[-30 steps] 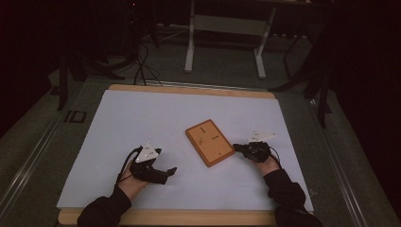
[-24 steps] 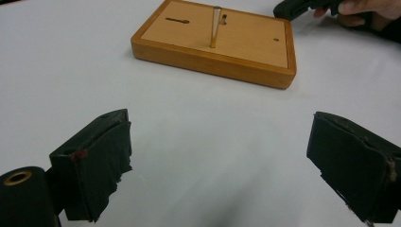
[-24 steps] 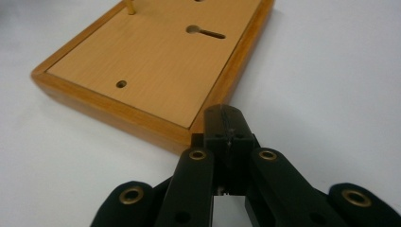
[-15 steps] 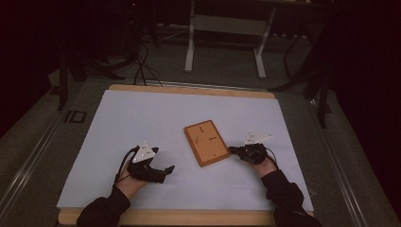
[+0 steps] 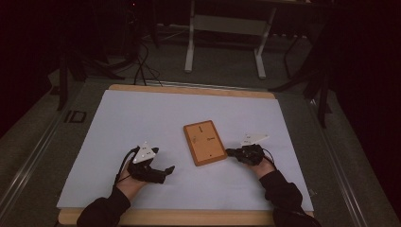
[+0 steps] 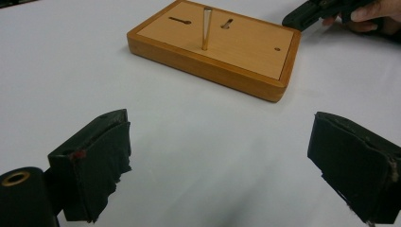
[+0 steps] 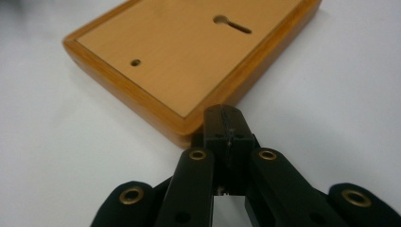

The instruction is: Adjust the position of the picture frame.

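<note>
In the high view, a wooden board [image 5: 204, 142] lies flat on a white sheet [image 5: 142, 113] covering the table [image 5: 189, 89]. The right gripper [image 5: 230, 152] sits at the board's near right corner, its tip touching or just beside the edge, with the grey plate [image 5: 253, 139] above it. The left gripper [image 5: 166, 170] rests on the sheet well apart from the board, which lies ahead of it and toward the right gripper; its jaws point that way. In the left gripper view, the 2 black jaws stand wide apart with nothing between them, their padded fingertips [image 6: 97, 161] over bare white sheet. Ahead of them lies the board [image 6: 246, 52], carrying 1 upright metal pin [image 6: 206, 27], 2 keyhole-shaped slots [image 6: 179, 20] and a small round hole [image 6: 277, 48]; beyond its far corner is the other gripper [image 6: 307, 16] in a hand [image 6: 373, 14]. In the right gripper view, the jaws are pressed together, holding nothing, their tip [image 7: 226, 124] against the board's [image 7: 189, 52] near corner.
</note>
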